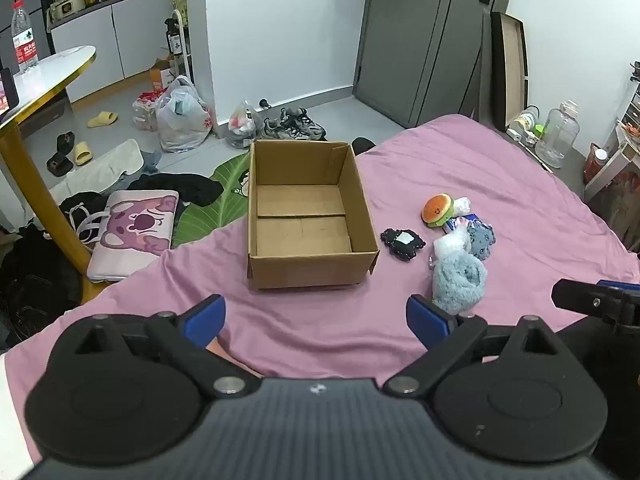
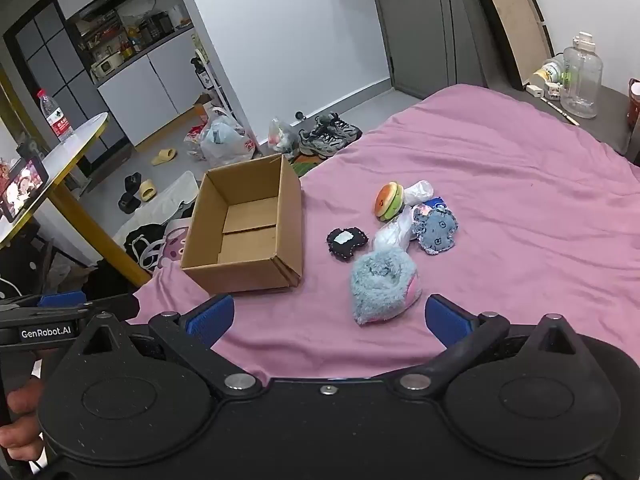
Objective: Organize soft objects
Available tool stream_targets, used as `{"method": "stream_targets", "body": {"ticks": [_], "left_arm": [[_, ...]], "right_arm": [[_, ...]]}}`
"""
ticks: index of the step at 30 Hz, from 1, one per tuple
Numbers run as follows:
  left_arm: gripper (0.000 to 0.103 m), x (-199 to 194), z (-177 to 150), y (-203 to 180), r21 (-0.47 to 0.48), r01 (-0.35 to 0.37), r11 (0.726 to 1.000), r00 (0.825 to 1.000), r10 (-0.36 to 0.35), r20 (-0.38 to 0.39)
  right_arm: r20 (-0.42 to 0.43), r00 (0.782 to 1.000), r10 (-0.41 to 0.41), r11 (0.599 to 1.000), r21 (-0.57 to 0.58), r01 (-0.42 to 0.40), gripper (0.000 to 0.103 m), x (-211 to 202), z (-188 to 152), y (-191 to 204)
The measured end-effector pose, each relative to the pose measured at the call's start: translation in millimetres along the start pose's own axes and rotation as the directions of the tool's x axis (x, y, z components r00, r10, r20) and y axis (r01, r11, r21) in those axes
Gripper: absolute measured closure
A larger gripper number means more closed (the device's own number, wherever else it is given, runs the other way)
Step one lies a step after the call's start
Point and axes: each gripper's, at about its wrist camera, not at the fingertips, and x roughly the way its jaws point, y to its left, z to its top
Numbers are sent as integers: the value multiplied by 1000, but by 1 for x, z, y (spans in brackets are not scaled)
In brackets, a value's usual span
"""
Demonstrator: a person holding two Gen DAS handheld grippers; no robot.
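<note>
Fluffy blue toy (image 2: 385, 285) beyond spread jaws

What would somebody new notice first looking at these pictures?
Probably the open, empty cardboard box standing on the pink bedspread, near the bed's edge. Just to its right lies a small cluster of soft toys: a burger plush, a fluffy blue plush nearest the camera and a dark flat plush beside the box. Both the left gripper and right gripper are open, holding nothing.
</note>
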Motion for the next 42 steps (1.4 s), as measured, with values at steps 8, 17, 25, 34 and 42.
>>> {"method": "stream_targets", "body": {"ticks": [8, 17, 25, 34, 42], "left_arm": [[7, 0, -1, -3, 14, -22, 1000, 1000, 22, -3], [7, -6, -3, -2, 7, -20, 1000, 1000, 20, 5], [7, -23, -4, -5, 3, -15, 1000, 1000, 14, 18], [7, -28, -5, -4, 4, -14, 1000, 1000, 13, 28], [7, -36, -7, -4, 4, -14, 1000, 999, 13, 41]], "right_arm": [[-10, 1000, 4, 1000, -4, -4, 0, -1, -4, 1], [0, 1000, -6, 999, -41, 6, 0, -6, -8, 10], [15, 1000, -17, 999, -46, 17, 0, -13, -10, 12], [26, 999, -19, 998, -59, 21, 0, -18, -13, 15], [31, 999, -18, 998, -64, 20, 0, -21, -13, 15]]}}
